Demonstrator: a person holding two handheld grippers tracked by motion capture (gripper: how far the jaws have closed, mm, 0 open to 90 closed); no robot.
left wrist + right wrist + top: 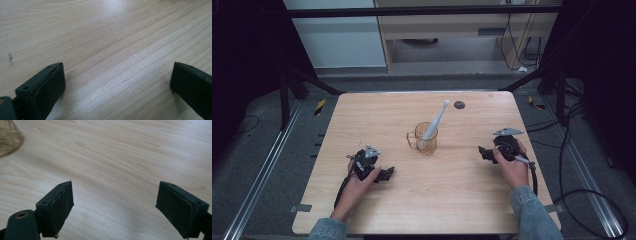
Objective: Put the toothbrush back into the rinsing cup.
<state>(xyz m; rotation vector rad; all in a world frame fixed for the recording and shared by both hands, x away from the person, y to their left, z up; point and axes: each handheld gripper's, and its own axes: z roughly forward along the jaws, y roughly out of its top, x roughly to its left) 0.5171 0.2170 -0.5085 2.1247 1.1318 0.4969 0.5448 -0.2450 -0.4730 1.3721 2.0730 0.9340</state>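
A clear amber glass mug (424,138) stands upright at the middle of the wooden table (362,115), handle to its left. A white electric toothbrush (434,123) leans in it, its head tilted up and to the right. My left gripper (388,174) rests on the table left of and nearer than the mug, open; in the left gripper view (117,82) only bare wood lies between its jaws. My right gripper (482,152) rests right of the mug, open; the right gripper view (115,200) has the mug's base (8,140) at its top left corner.
A small dark round disc (459,104) lies near the table's far edge. Black frame struts stand at both far corners, and cables trail on the floor to the right. A faint dark scuff (10,58) marks the wood beside the left gripper.
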